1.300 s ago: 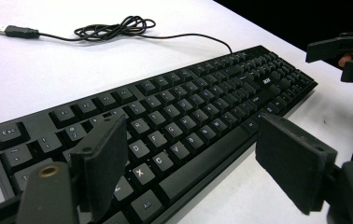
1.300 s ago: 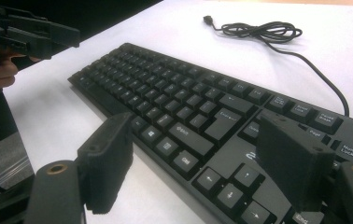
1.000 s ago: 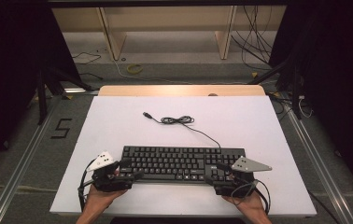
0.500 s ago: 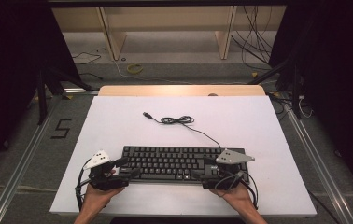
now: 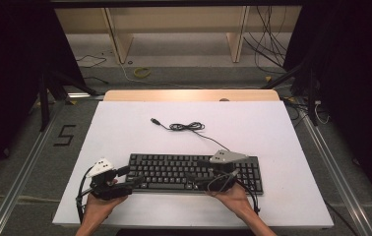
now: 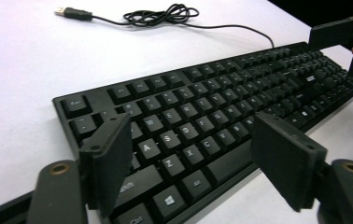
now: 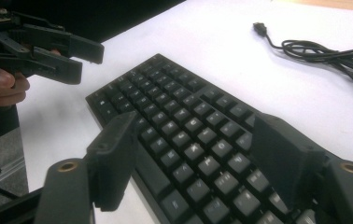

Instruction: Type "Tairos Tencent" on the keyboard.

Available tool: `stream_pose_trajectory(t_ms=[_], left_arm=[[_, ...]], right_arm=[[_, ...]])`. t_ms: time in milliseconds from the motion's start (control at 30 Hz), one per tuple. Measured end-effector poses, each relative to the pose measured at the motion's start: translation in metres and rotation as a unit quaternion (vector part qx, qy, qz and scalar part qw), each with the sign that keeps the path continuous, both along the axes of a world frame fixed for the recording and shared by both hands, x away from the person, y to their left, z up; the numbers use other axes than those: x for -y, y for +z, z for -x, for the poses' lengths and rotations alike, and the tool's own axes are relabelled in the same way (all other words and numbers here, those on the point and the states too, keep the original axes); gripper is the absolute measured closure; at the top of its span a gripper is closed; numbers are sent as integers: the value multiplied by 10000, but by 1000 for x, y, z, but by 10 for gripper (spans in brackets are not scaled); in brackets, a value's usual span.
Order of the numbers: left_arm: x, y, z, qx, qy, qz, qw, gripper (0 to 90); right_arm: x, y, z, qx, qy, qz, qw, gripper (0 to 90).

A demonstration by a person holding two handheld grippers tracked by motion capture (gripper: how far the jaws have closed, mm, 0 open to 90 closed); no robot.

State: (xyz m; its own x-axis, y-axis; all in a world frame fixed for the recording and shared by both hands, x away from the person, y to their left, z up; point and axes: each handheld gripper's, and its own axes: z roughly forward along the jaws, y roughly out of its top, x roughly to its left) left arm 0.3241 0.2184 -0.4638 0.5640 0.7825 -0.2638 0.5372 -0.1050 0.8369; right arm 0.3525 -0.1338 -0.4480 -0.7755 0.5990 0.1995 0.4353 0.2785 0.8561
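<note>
A black keyboard (image 5: 174, 164) lies across the near half of the white table (image 5: 125, 128). Its thin cable (image 5: 186, 127) is coiled beyond it and ends in a USB plug (image 5: 154, 120). My left gripper (image 5: 134, 175) sits at the keyboard's left end, open, its jaws astride the front left keys (image 6: 188, 135). My right gripper (image 5: 196, 172) hangs over the keyboard's middle right, open above the keys (image 7: 193, 126). Both pairs of jaws have just been closing a little, gripping nothing. The left gripper view also shows the right gripper (image 6: 347, 42) farther off; the right gripper view shows the left gripper (image 7: 72, 56).
A wooden strip (image 5: 189, 95) borders the table's far edge. Metal rails (image 5: 26, 167) run along the floor on both sides. Shelving legs and loose cables (image 5: 267, 44) stand behind the table. The far half of the table holds just the cable.
My right gripper has slid left from the keyboard's right end to over its middle right keys. The left gripper has stayed at the left end.
</note>
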Motion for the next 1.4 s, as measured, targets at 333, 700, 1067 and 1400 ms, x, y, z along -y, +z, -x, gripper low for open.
stream_pose_trajectory(t_ms=[333,700,1067,1400], left_arm=[[-8,-3,-3,-208,214,-199,9994,465],[-10,-7,-5,-405,196,-437,9980,699],[-8,-12,-10,-581,133,-756,9954,889],[-7,-12,-12,-637,126,-819,9945,891]], right_arm=[[-21,0,-13,-137,-10,187,9997,487],[-44,-3,-22,-214,98,401,9989,687],[-70,-9,-31,-303,223,627,9973,873],[-91,-15,-39,-374,237,892,9950,900]])
